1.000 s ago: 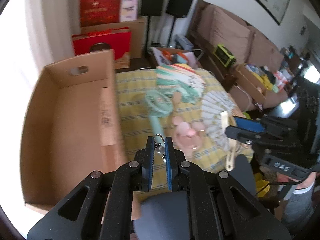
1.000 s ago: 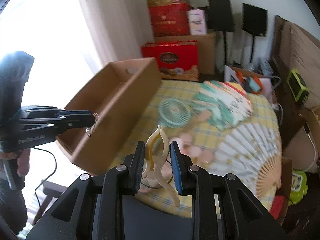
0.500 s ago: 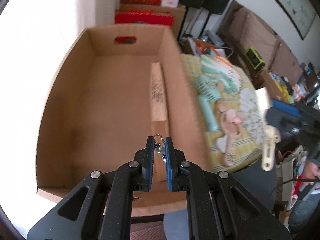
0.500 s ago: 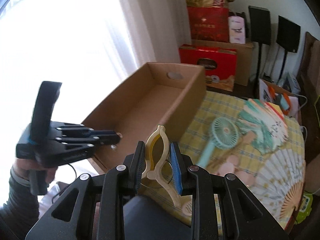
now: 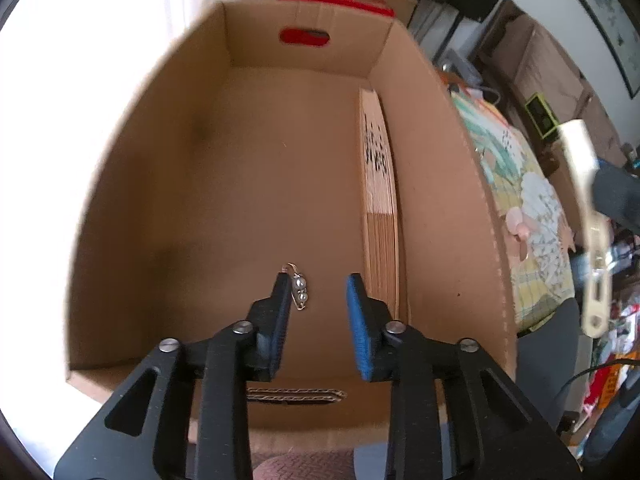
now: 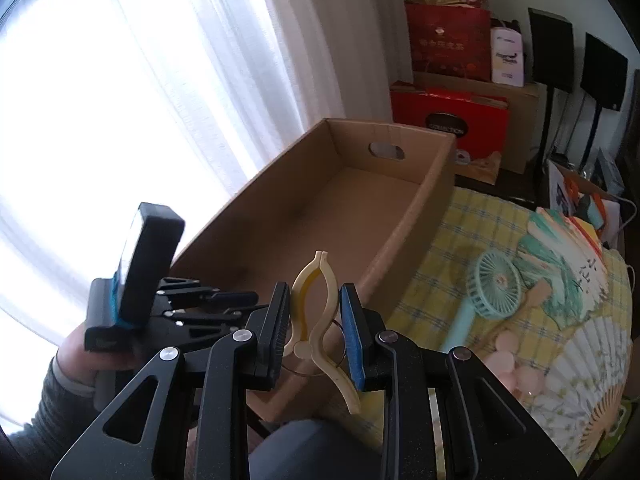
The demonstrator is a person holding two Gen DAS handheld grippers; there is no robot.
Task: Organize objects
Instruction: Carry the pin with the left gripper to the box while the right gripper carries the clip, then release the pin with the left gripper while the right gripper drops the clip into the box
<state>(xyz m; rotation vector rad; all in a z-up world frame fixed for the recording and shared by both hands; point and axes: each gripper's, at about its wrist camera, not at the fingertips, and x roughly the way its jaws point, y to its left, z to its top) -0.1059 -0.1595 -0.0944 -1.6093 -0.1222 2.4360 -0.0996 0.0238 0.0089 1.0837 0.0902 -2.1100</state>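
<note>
My left gripper [image 5: 320, 292] points down into a large cardboard box [image 5: 440, 200]. Its jaws are opening. A small silver bead earring [image 5: 299, 293] hangs against the left pad, and the right pad stands clear of it. My right gripper [image 6: 314, 300] is shut on a cream clothes peg [image 6: 316, 308] and hovers at the box's near corner [image 6: 408, 232]. The peg [image 5: 594, 248] also shows blurred at the right of the left wrist view. A hand in a grey sleeve holds the left gripper [image 6: 240, 300] over the box's near end.
A folded wooden fan [image 5: 378, 200] lies along the box's right wall. To the right, a yellow checked cloth [image 6: 452, 236] carries a mint handheld fan [image 6: 496, 284], open paper fans [image 6: 576, 360] and a pink item. Red gift boxes [image 6: 448, 116] and speakers stand behind.
My left gripper went from over the cloth to above the box and sank into it, and its jaws have parted. My right gripper swung left toward the box with the peg.
</note>
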